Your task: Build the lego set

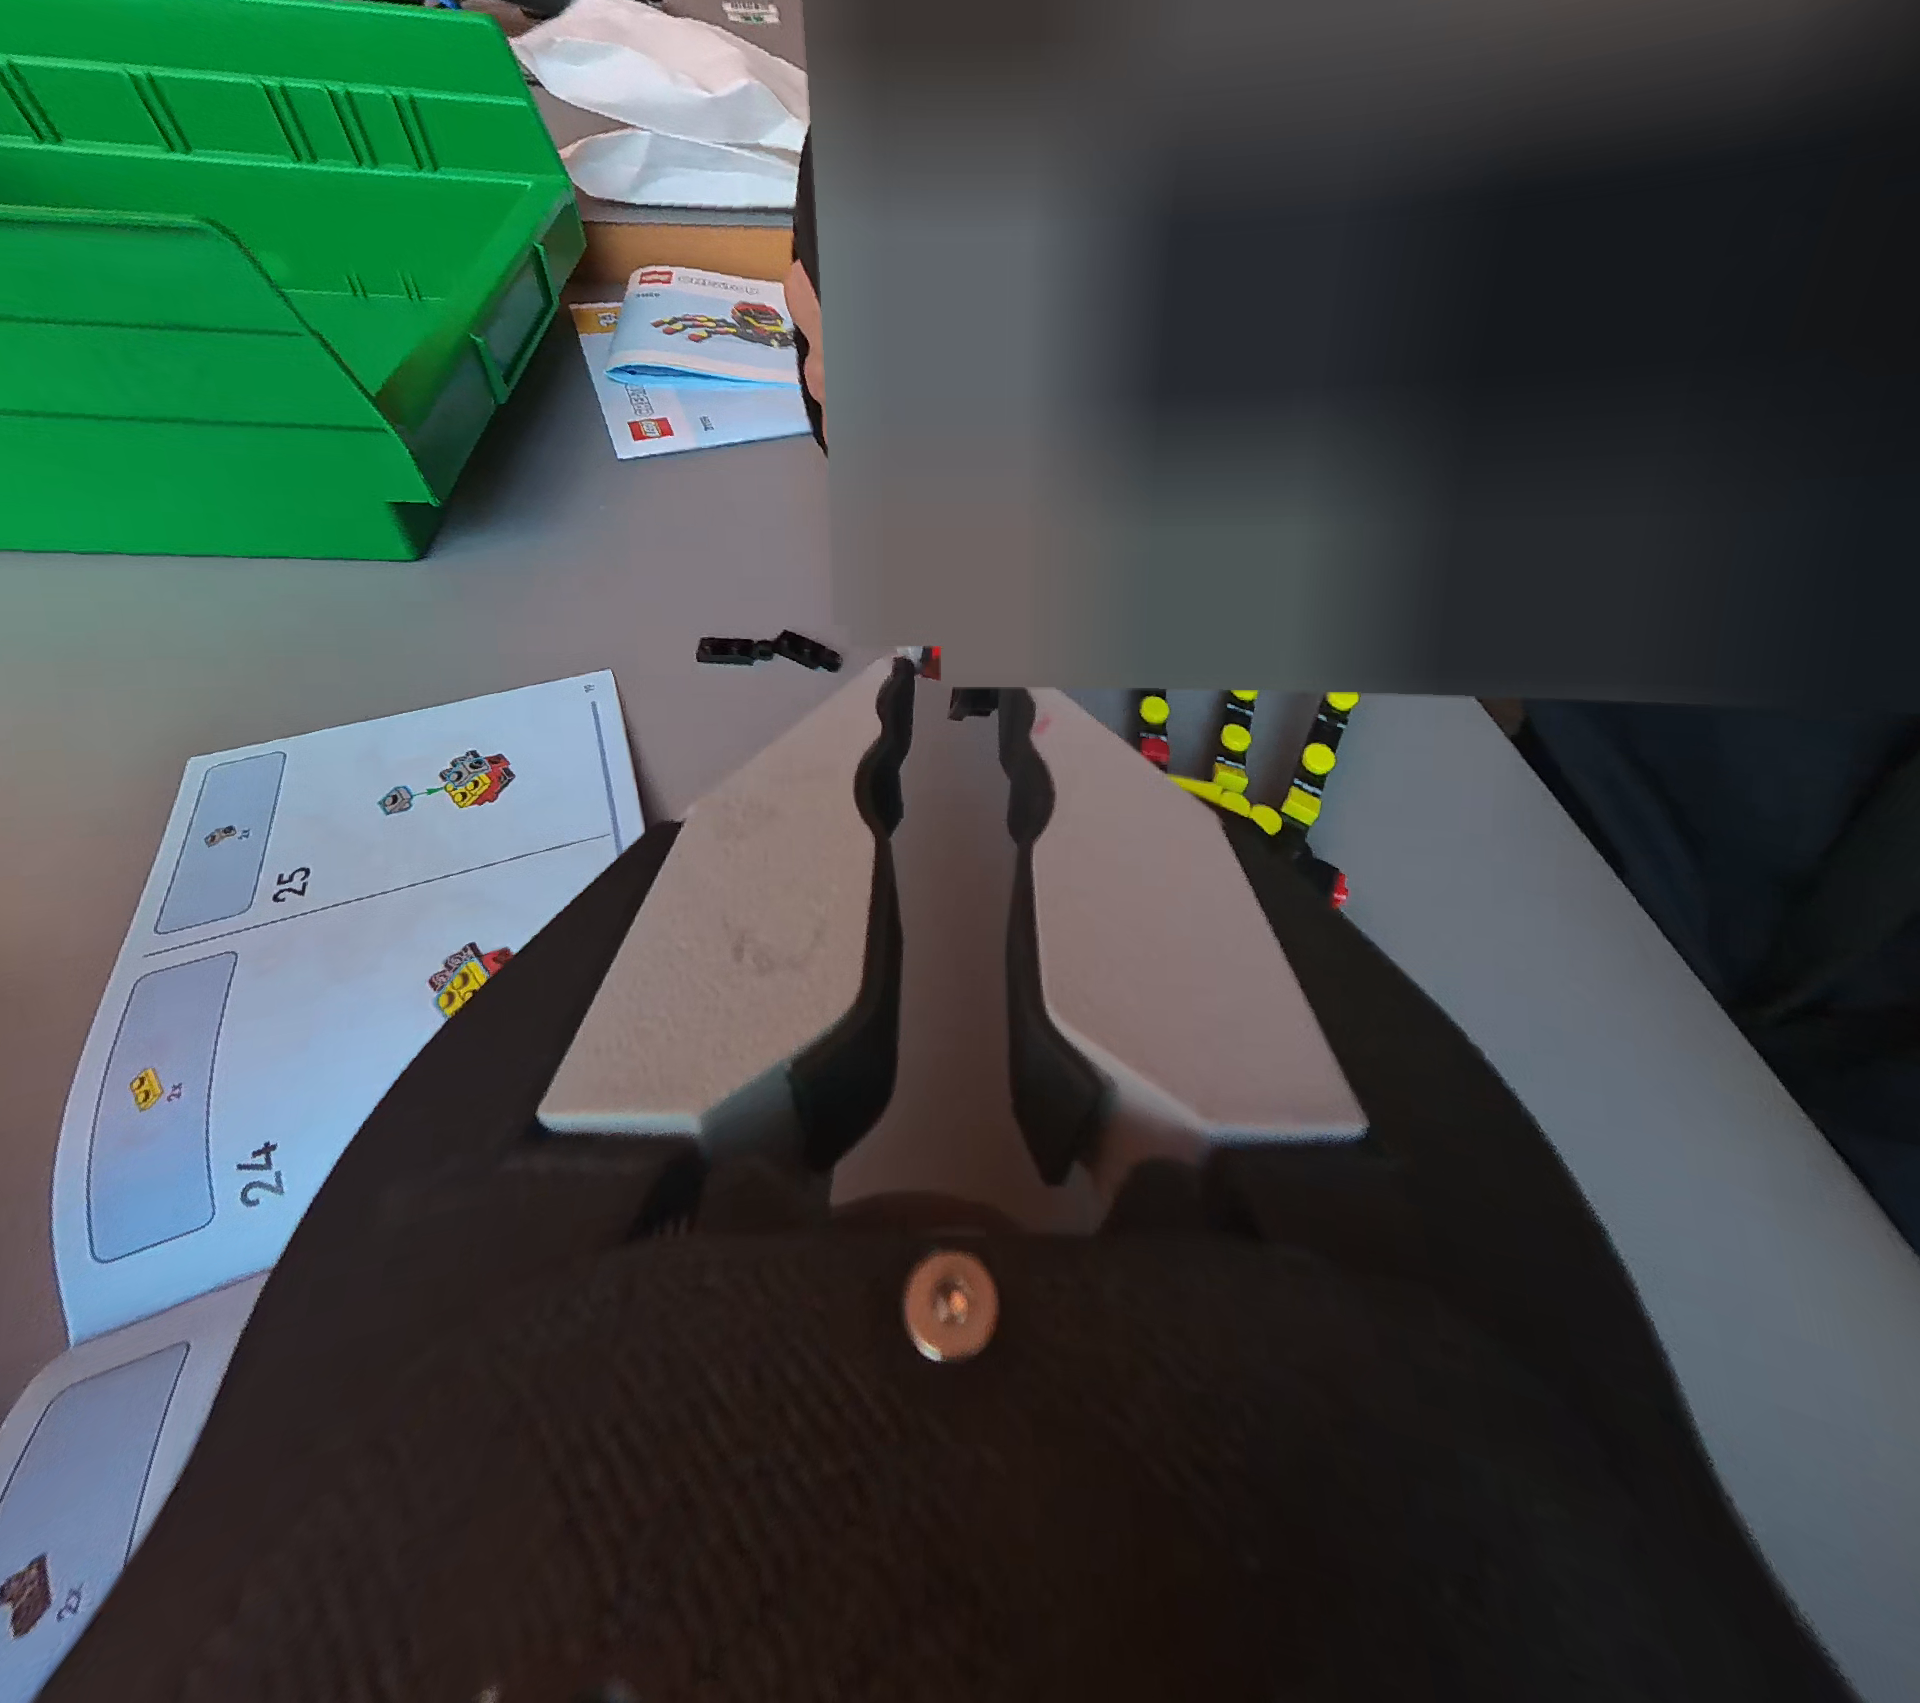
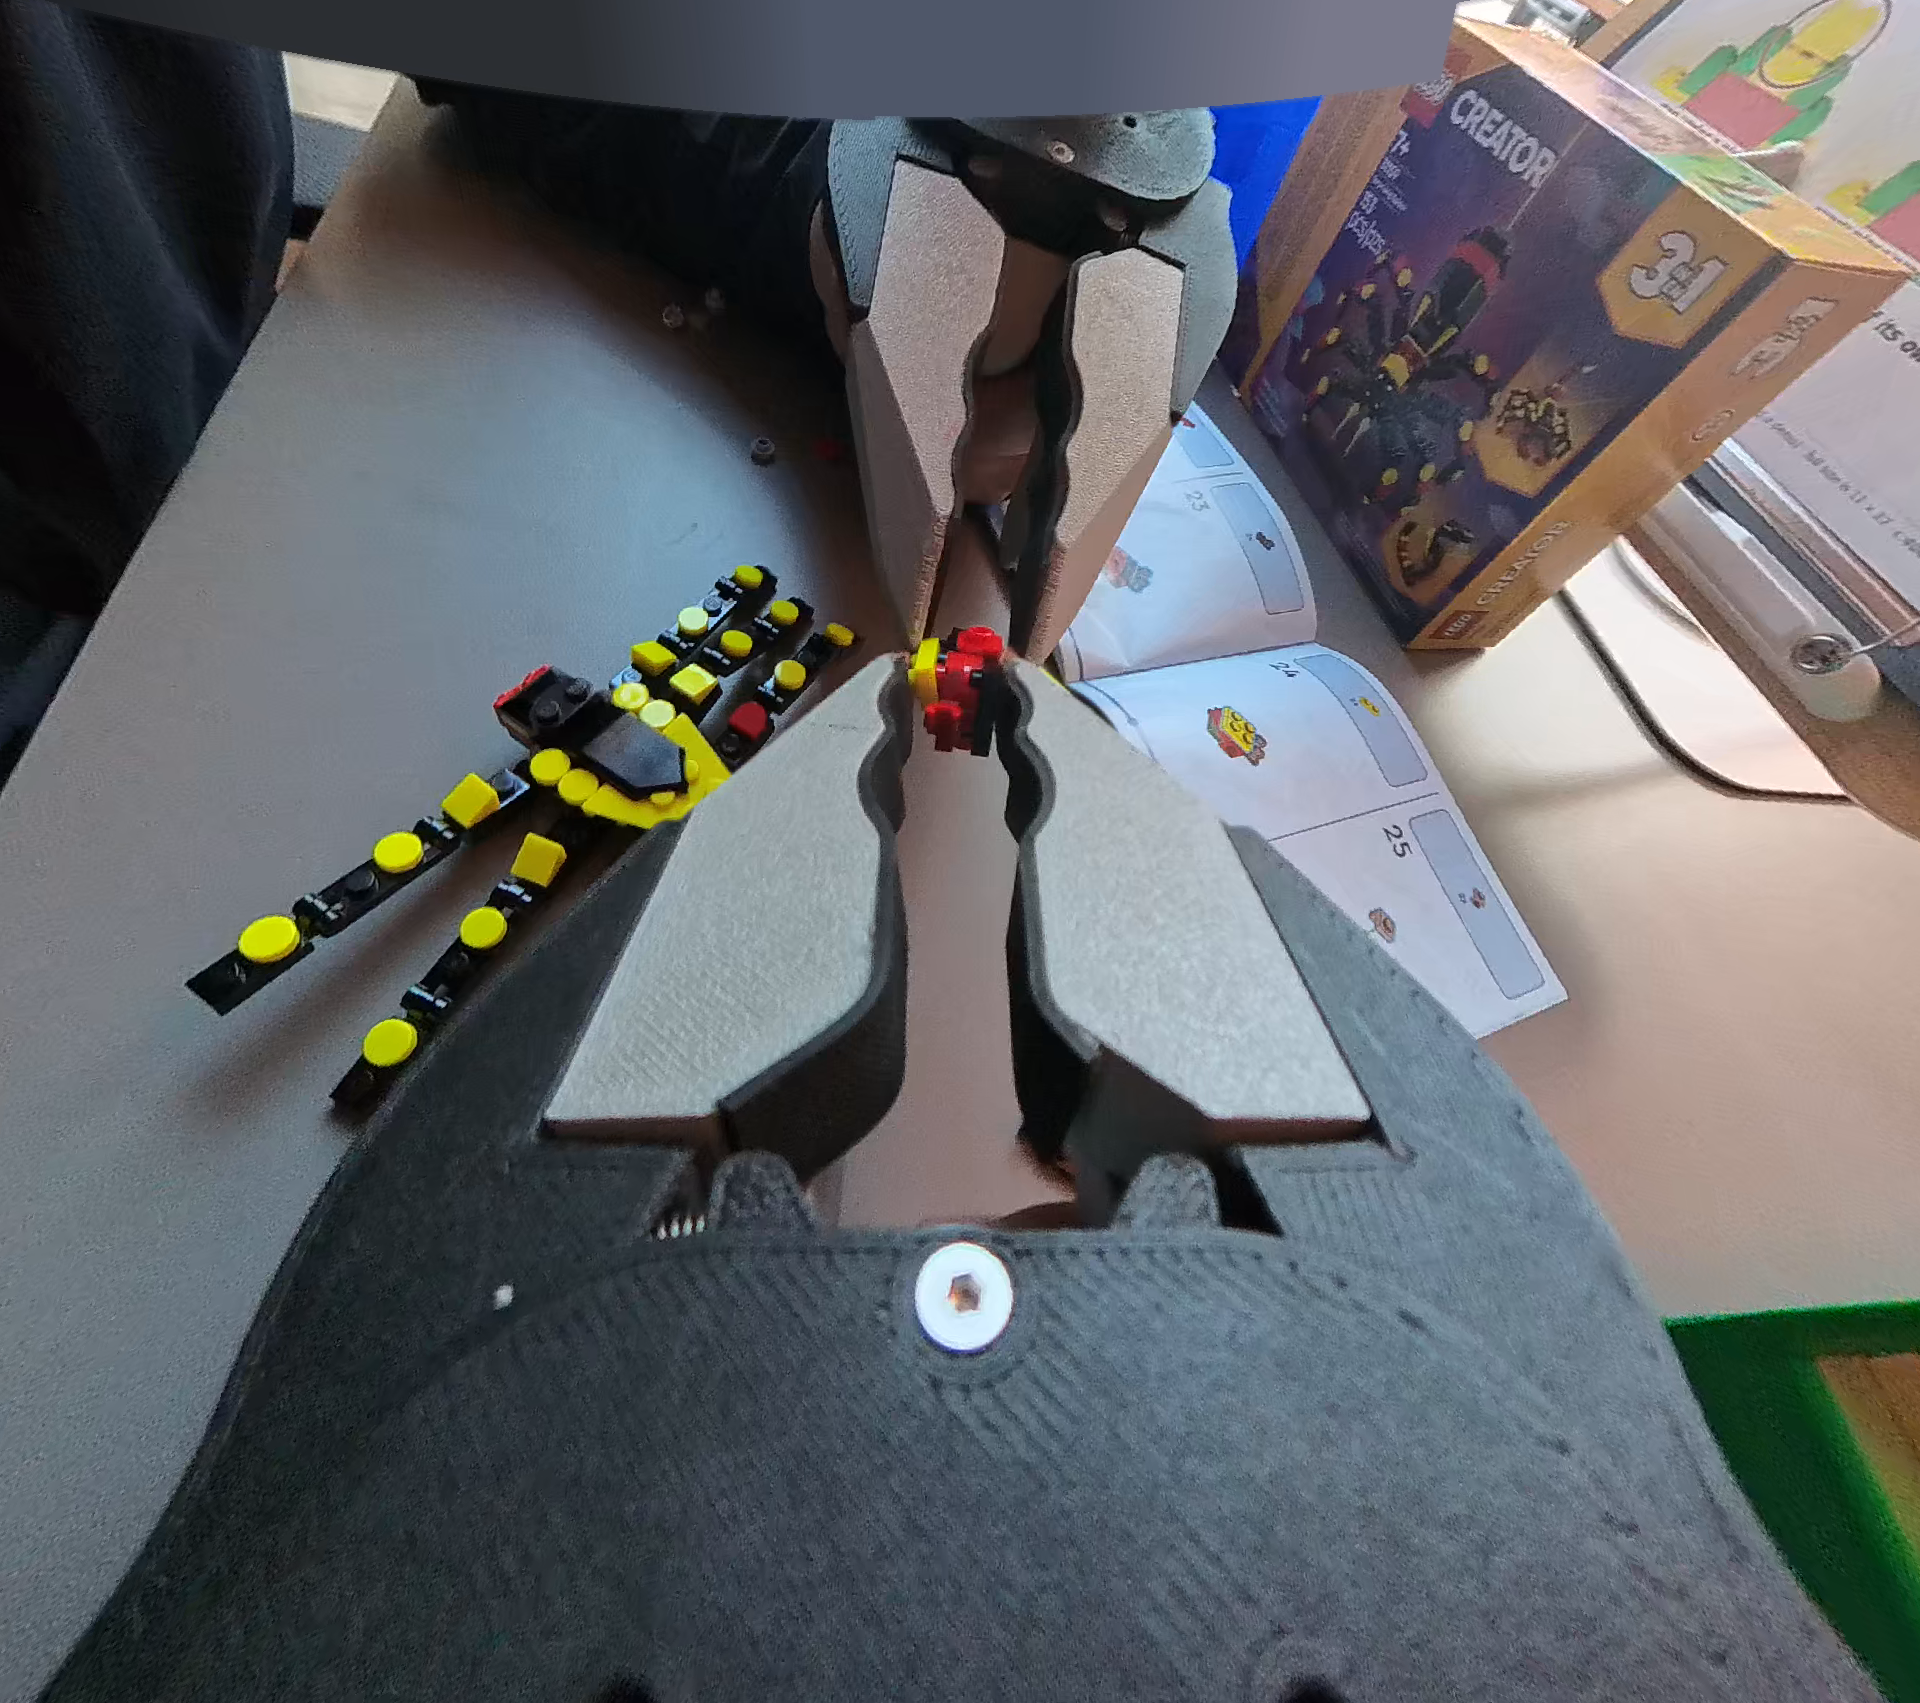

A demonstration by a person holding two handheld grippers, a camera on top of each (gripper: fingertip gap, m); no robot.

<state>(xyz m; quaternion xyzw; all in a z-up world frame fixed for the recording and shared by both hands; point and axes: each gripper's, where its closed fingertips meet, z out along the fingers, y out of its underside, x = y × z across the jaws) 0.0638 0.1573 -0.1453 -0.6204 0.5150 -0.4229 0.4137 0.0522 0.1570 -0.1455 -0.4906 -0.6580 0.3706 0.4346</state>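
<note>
The right gripper [image 2: 951, 685], its ribbed black pads backed by matte grey wedges, clamps a knobbly red, yellow and black brick cluster [image 2: 958, 689] at its fingertips. The left gripper [image 2: 977, 609] faces it from just beyond, tips touching the cluster's far side; whether it grips cannot be told. Left of the right gripper, on the smooth grey table [image 2: 436, 448], lies a flat black build [image 2: 540, 780] of jointed legs dotted with glossy yellow round tiles. To the right lie an open instruction booklet [image 2: 1340, 780] and a glossy cardboard set box [image 2: 1538, 365].
</note>
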